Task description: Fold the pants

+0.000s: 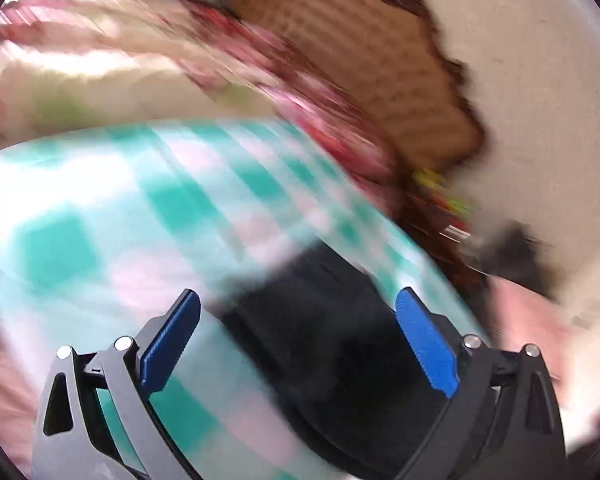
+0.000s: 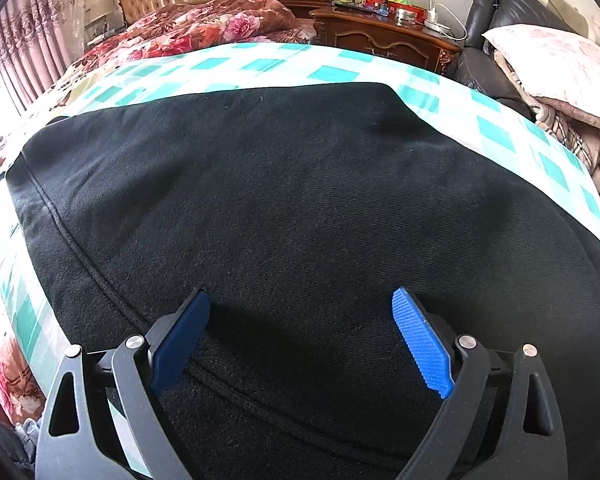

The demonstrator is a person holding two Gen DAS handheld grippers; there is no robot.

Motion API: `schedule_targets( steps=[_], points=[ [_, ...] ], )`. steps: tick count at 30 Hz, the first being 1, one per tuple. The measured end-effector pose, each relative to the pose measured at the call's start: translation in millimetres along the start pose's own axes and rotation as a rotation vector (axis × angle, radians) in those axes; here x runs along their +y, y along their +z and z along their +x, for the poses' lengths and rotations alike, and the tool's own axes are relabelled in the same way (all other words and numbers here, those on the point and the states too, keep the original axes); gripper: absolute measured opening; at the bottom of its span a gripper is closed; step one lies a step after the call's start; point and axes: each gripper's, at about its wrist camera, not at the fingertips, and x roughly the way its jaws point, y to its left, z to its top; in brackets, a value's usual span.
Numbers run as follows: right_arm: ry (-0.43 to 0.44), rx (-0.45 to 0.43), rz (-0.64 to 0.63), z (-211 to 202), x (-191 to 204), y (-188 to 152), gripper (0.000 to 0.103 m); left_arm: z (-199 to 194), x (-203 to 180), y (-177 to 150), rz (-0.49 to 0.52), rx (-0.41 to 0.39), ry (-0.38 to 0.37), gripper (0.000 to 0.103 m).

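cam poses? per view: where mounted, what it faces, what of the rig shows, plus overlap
Left wrist: on the left gripper, angled down across the checked sheet toward the headboard; motion-blurred; both blue fingers show, jaws open, nothing gripped.
Right wrist: on the right gripper, pointed steeply down at the black pants, nightstand beyond; fingers spread, open.
Shared: pants, checked sheet, headboard, floral quilt.

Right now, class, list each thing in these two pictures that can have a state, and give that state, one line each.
Black fabric pants: spread flat on the bed, not gripped.
Teal-and-white checked sheet: laid smooth under the pants.
Left gripper: open, nothing between the pads.
Right gripper: open, over the pants.
Floral quilt: heaped by the headboard.
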Motion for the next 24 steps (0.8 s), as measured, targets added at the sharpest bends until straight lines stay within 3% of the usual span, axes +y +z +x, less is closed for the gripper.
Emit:
schedule_targets(
  steps=[3,6,9,12,16,18,20,24],
  points=[
    [0.0,0.002,0.0,0.5,-0.5,1.1,0.09,-9.7,-31.4,11.6,0.11,-0.045,-0.015,0.097],
    [-0.029,-0.003,-0.016,-1.1,4.7,3.7,0.09,-3.2,-88.0,-0.6,0.324,-0.001,-0.077,0.098],
    [-0.048,-0.072,-0.1,-14.8,23.2,7.7,0.09,11.5,-156.3,-47.1,0.637,0.055,-0.062,0.101],
    [-0.068,-0.091,-0.183,-20.4,42.2,7.4,0.09,36.0,-186.9,-108.6,0.892,0.094,0.071,0.101],
    [-0.065,-0.021,-0.235,-9.7,50.1,-3.5,0.09,54.1,-164.4,-139.2,0.929,0.143,0.164,0.101],
    [0.002,0.004,-0.184,-10.9,36.7,-7.5,0.09,65.8,-141.5,-141.0,0.899,0.172,0.196,0.101],
    [0.077,0.072,-0.152,-8.9,21.8,-10.8,0.093,60.8,-120.1,-132.4,0.804,0.186,0.103,0.101],
    [0.065,0.055,-0.146,-27.7,7.4,-20.7,0.093,51.8,-134.4,-131.3,0.87,0.189,0.123,0.1]
  ],
)
